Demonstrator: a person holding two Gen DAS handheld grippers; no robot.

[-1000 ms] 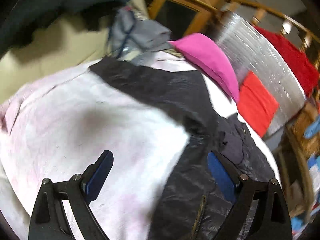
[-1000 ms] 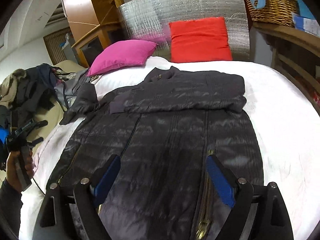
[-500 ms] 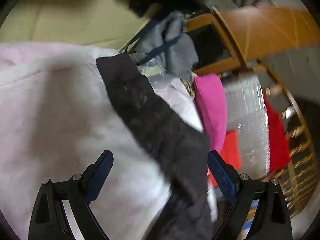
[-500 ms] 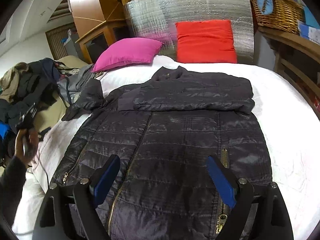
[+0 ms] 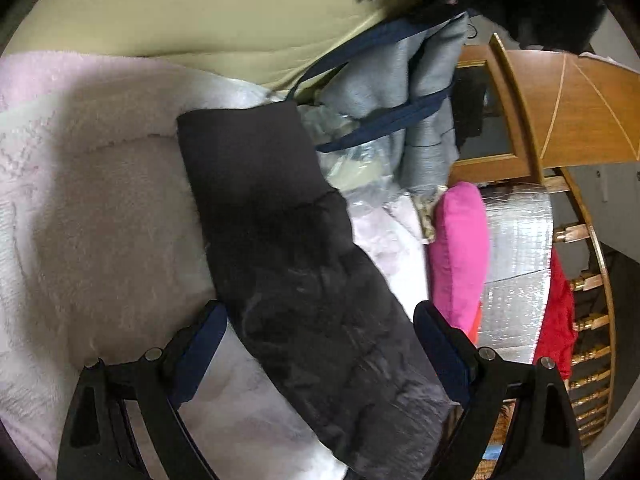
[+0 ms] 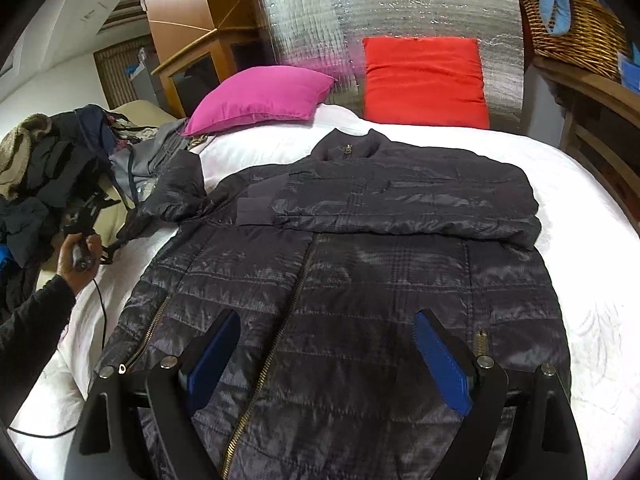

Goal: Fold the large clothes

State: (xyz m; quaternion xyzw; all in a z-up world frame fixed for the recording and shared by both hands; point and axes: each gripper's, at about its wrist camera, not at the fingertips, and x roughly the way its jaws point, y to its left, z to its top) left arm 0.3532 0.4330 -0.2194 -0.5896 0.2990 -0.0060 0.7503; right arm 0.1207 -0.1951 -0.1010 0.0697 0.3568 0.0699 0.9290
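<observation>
The dark quilted jacket (image 6: 352,280) lies spread front-up across the middle of the bed (image 6: 592,320), collar toward the head end where the pink pillow (image 6: 260,96) and red pillow (image 6: 424,80) lean against a silver foil panel (image 6: 400,12). One sleeve is already laid flat across the chest, its cuff (image 6: 256,208) ending near the zip line, which I judge to be the first fold done. The other sleeve (image 5: 288,248) trails off toward the bed's left edge, and that is why my left claw (image 5: 320,352) hangs low over it: the dark tube of fabric runs between my two fingers, cuff end farthest from me. The blue pads (image 5: 200,356) stand clear of the cloth on both sides, so that claw is released and holds nothing.

My right claw (image 6: 328,360) is spread wide too, above the jacket's lower front near the bed's foot edge, with nothing pinched between its fingers. I think it waits there to steady the hem while the sleeve is brought over.

Much is hard to read. From the right wrist view my left hand (image 6: 78,254) shows only as a small dark shape against the heap of clothes (image 6: 48,160) beside the bed. The jacket's hem is cut off beneath my right claw, and whether my left fingers touch the bedding below I cannot tell.
</observation>
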